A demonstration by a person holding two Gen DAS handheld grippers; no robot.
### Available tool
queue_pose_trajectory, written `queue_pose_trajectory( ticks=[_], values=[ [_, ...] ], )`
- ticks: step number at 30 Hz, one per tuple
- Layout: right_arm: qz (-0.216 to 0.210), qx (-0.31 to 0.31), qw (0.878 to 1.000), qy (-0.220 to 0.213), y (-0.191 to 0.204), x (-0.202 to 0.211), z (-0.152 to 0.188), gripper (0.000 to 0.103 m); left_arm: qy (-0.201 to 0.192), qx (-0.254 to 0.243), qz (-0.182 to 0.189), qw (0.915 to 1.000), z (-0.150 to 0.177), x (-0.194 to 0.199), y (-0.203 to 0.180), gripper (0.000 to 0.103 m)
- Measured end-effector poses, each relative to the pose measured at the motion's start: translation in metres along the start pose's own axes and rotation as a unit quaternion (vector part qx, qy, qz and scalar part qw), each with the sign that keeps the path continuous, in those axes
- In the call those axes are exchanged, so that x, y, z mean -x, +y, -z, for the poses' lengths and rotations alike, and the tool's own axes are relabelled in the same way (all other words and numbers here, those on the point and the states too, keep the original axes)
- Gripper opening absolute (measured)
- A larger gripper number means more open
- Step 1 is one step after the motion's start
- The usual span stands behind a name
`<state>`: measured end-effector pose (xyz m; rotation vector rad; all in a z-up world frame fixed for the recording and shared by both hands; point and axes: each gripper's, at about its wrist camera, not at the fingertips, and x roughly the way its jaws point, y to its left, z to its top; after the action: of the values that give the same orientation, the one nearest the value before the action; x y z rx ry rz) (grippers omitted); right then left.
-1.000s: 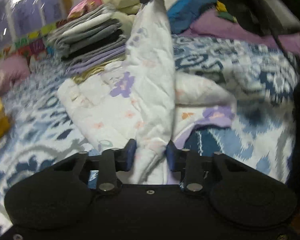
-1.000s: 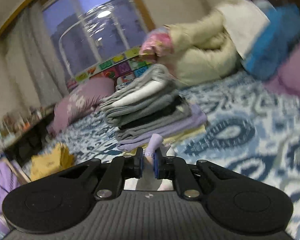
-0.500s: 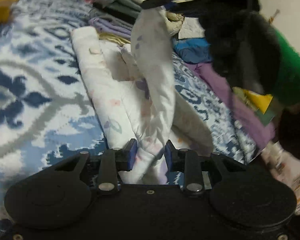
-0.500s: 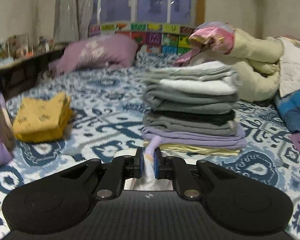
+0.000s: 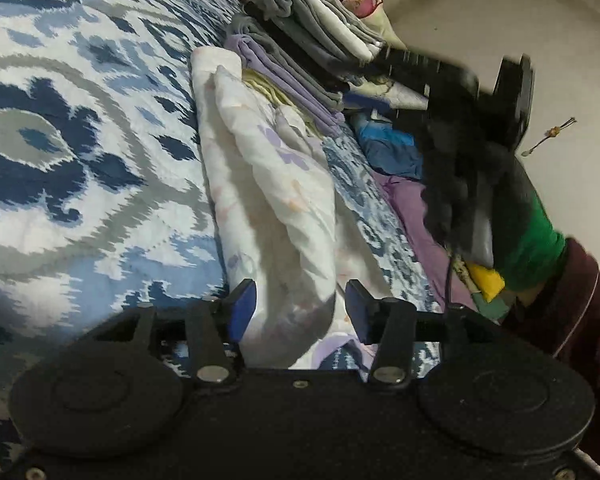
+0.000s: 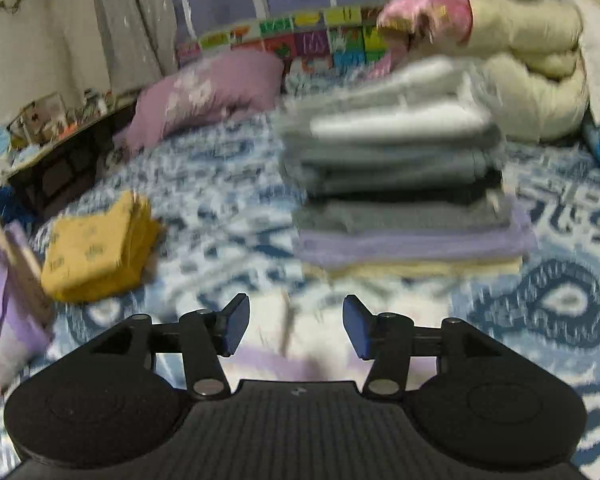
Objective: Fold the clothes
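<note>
White floral garment (image 5: 276, 184): thin white cloth printed with pale lilac and peach flowers, folded lengthwise into a long, loosely rumpled strip. Lies flat on the blue-and-white patterned bed (image 5: 80, 152), its far end just beside the stack.

Stack of folded clothes (image 6: 404, 176): neat pile on the bed; pale yellow at the bottom, then lilac, dark grey, black, light grey and white layers above.

Folded yellow garment (image 6: 96, 256): small square bundle, lying well apart from the stack.

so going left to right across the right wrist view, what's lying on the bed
yellow folded garment → purple pillow → stack of folded clothes → cream bundle
</note>
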<state>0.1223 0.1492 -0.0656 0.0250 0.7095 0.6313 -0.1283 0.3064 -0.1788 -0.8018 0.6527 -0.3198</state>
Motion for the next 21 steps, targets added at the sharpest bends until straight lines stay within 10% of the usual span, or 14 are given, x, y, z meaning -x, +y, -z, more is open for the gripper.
queue_pose_trajectory(
  ticks=[12,17,21],
  values=[
    [-0.030,0.018,0.996,0.083,0.000,-0.051,0.038,0.063,0.015,0.015,-0.035,0.9992,-0.003,-0.009,0.014,0.032],
    [-0.030,0.050,0.994,0.096,0.006,-0.064,0.046,0.013,0.021,0.021,-0.031,0.9991,-0.003,-0.010,0.017,0.031],
    [-0.044,0.040,0.997,0.039,0.001,-0.038,0.041,0.007,0.022,0.021,-0.024,0.9992,-0.003,-0.007,0.014,0.028]
  ],
)
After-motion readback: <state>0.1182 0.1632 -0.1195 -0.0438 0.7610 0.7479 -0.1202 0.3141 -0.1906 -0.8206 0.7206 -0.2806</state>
